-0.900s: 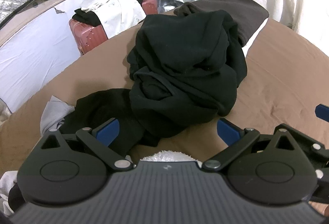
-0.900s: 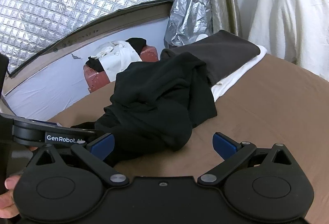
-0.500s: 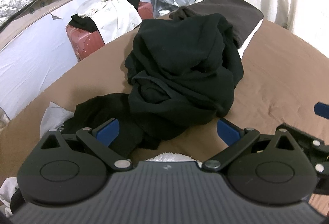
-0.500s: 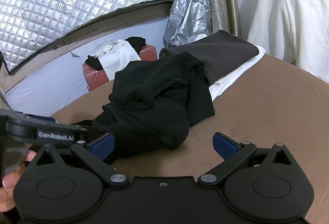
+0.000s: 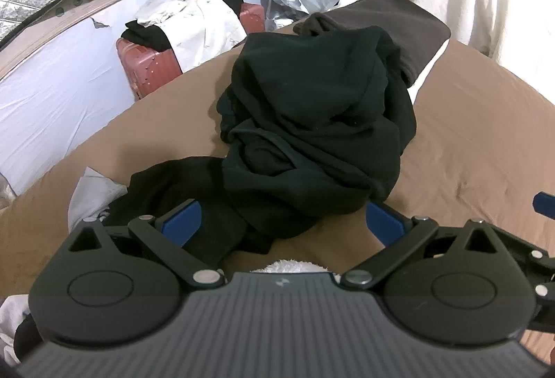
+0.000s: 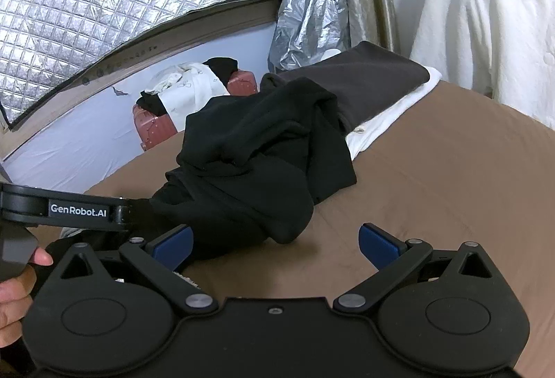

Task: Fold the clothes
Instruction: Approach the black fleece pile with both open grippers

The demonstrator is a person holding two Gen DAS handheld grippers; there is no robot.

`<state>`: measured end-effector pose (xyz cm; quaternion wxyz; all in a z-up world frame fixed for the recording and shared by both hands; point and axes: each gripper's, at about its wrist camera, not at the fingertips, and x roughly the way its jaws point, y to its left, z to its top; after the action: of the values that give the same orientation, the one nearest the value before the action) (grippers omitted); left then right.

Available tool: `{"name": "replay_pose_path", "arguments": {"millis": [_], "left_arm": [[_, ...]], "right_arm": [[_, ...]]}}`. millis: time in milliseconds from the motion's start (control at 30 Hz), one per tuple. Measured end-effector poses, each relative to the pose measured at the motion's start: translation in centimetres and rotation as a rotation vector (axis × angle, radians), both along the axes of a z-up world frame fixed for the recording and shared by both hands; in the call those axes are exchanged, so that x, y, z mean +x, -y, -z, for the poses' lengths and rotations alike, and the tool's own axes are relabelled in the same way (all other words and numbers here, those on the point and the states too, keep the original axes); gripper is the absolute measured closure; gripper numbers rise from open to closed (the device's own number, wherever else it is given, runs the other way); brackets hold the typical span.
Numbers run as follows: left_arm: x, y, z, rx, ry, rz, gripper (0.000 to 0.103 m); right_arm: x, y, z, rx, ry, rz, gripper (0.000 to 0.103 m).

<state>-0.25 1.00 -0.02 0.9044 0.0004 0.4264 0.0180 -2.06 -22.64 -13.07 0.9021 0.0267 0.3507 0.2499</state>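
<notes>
A crumpled black garment [image 5: 312, 128] lies heaped on the brown bed cover [image 5: 478, 142]; the right wrist view shows the same black garment [image 6: 256, 163] near the middle. My left gripper [image 5: 281, 222] is open, its blue pads either side of the heap's near edge, with nothing held. My right gripper [image 6: 275, 241] is open too, just in front of the heap's near right end, over the brown bed cover [image 6: 433, 177]. The left gripper's body and a person's hand [image 6: 17, 284] show at the left of the right wrist view.
A folded dark brown cloth [image 6: 364, 83] on a white one [image 6: 385, 114] lies behind the heap. A grey-white garment [image 5: 92, 194] sits at the left, a white fluffy item [image 5: 291, 267] under the left gripper. A red suitcase [image 5: 145, 62] with clothes stands beyond the bed.
Both grippers have edged forward toward the black heap, which now looks slightly nearer. Both stay open.
</notes>
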Motion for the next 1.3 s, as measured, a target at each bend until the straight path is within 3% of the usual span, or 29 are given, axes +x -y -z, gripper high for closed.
{"name": "replay_pose_path", "arguments": {"millis": [733, 1300], "left_arm": [[0.0, 0.4, 0.3, 0.003, -0.016, 0.002, 0.0], [-0.2, 1.2, 0.1, -0.005, -0.005, 0.026, 0.0]], "right_arm": [[0.2, 0.7, 1.1, -0.034, -0.018, 0.046, 0.0], [0.9, 1.3, 1.8, 0.012, -0.044, 0.042, 0.0]]}}
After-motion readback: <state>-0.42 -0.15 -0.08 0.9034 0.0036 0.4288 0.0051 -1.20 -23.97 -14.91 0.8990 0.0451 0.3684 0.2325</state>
